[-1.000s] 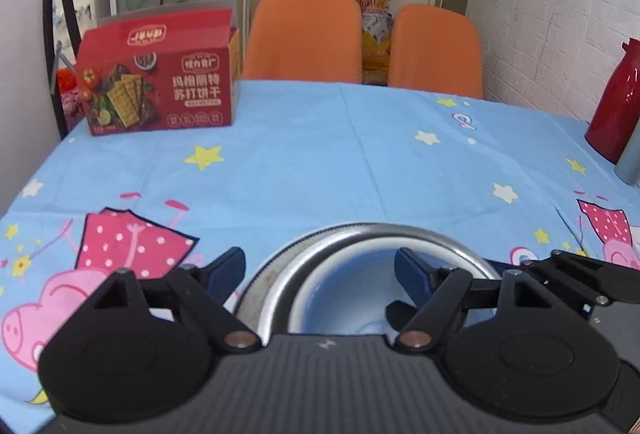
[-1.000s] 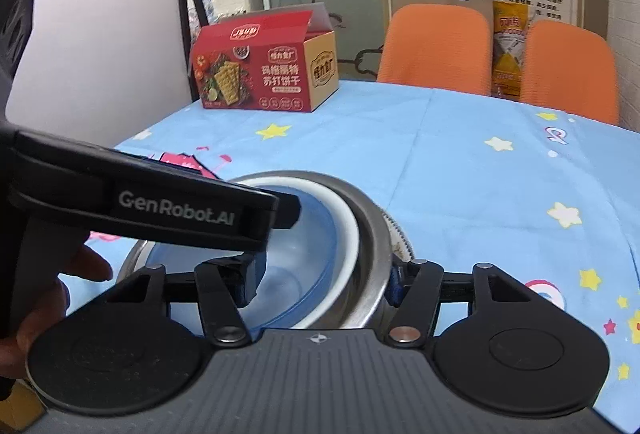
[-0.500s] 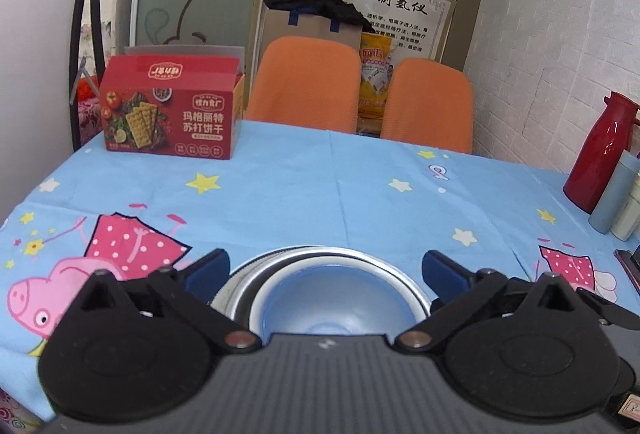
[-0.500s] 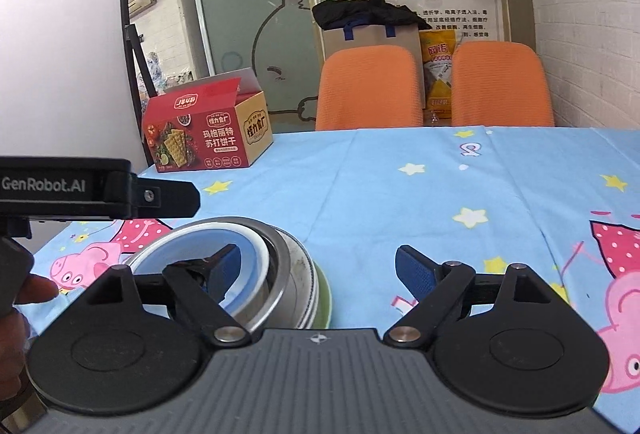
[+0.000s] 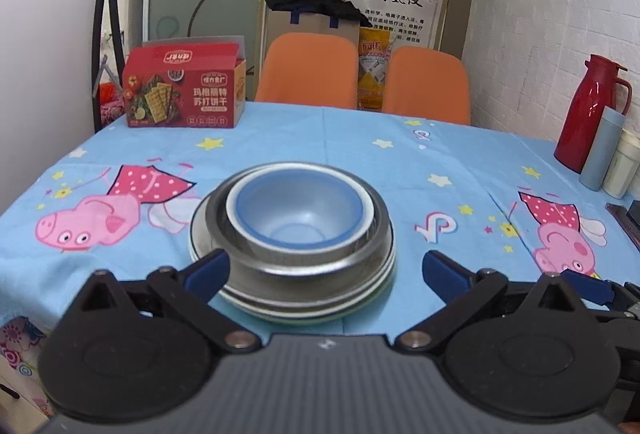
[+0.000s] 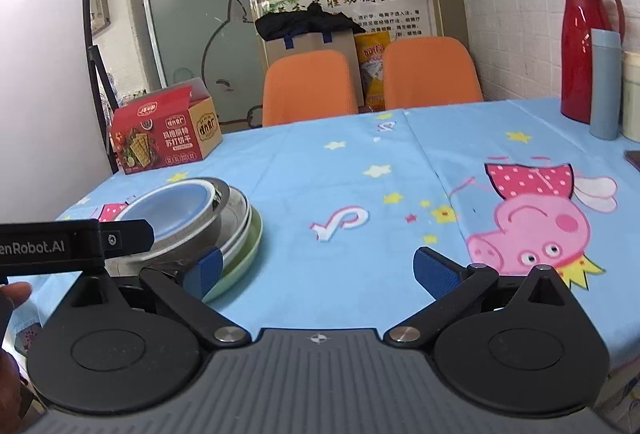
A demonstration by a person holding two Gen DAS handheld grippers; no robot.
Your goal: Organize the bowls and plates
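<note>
A blue bowl (image 5: 298, 207) sits nested in a steel bowl (image 5: 308, 266), which rests on stacked plates with a green plate (image 6: 244, 258) at the bottom. The stack stands on the cartoon tablecloth, near its front-left part. My left gripper (image 5: 326, 270) is open, held back from the stack with nothing between its blue pads. My right gripper (image 6: 318, 270) is open too, off to the right of the stack above bare cloth. The left gripper's body (image 6: 76, 242) shows at the left edge of the right wrist view, with a person's fingers (image 6: 14, 294) below it.
A red cracker box (image 5: 184, 89) stands at the far left of the table. Two orange chairs (image 5: 310, 71) line the far edge. A red thermos (image 5: 592, 113), a grey-blue tumbler (image 5: 602, 149) and a pale cup (image 5: 626, 169) stand at the right side by the brick wall.
Both grippers pulled back from the bowl stack. The left jaws spread wide off the bowl. The right gripper swung right, so the stack now lies to its left.
</note>
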